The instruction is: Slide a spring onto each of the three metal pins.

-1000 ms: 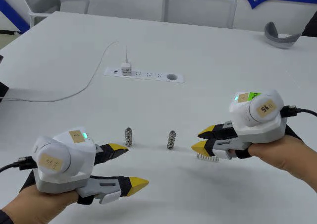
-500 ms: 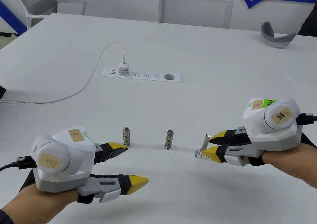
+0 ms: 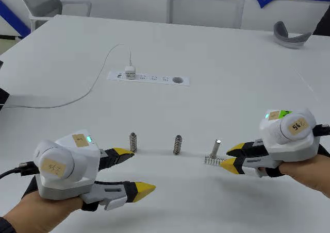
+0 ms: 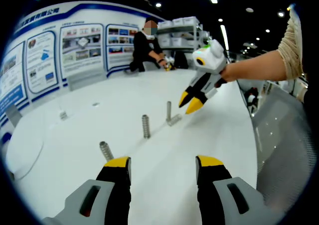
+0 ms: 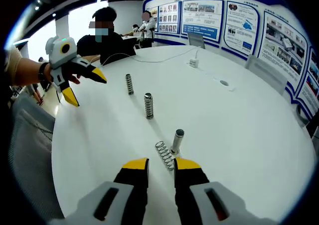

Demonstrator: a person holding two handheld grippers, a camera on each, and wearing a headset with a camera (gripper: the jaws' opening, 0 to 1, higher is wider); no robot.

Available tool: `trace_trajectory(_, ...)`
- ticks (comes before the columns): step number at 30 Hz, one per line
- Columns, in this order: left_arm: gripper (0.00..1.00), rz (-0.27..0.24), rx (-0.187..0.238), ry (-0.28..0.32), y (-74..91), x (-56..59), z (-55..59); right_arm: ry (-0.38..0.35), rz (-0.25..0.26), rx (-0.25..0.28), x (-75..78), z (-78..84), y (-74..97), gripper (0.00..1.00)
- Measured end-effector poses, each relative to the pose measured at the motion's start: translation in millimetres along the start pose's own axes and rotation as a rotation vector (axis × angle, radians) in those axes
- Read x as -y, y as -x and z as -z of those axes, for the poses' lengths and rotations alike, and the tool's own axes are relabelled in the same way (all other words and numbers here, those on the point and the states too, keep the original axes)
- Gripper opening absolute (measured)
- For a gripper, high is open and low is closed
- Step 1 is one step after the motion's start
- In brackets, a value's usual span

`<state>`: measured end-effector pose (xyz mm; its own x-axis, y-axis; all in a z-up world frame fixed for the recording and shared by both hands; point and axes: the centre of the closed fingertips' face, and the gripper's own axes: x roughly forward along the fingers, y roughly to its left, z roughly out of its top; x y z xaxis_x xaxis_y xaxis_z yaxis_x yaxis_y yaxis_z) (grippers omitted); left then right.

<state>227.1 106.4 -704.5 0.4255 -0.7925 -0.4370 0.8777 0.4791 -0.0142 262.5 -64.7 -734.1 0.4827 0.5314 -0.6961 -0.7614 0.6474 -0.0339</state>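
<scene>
Three pins stand in a row on the white table [image 3: 206,88]. The left pin [image 3: 133,142] and the middle pin [image 3: 178,144] each carry a spring. The right pin [image 3: 216,148] is bare, and a loose spring [image 3: 212,161] lies flat at its base. My right gripper [image 3: 232,156] hovers just right of that spring, jaws a little apart with nothing clamped. In the right gripper view the spring [image 5: 163,154] lies just ahead of the gripper [image 5: 161,164], beside the bare pin [image 5: 177,141]. My left gripper [image 3: 135,170] is open, near the left pin.
A white power strip [image 3: 149,78] with a plugged-in charger and a cable lies farther back on the table. A grey curved object [image 3: 291,36] rests at the far right. Chairs stand beyond the far edge. People stand past the table in both gripper views.
My right gripper has drawn back to the right, uncovering the bare pin. The loose spring stays on the table by that pin. The left gripper has barely moved.
</scene>
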Motion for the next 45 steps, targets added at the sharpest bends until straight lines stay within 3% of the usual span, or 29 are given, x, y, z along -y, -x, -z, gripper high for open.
trace_trajectory(25, 0.52, -0.013, -0.019, 0.011, 2.1, -1.2, 5.7, 0.023, -0.045, -0.077, 9.0, 17.8, -23.3, 0.18)
trace_trajectory(45, 0.51, -0.011, -0.020, 0.009, 2.3, 0.4, 5.5, 0.032, -0.065, -0.102, 2.7, 23.2, -22.9, 0.14)
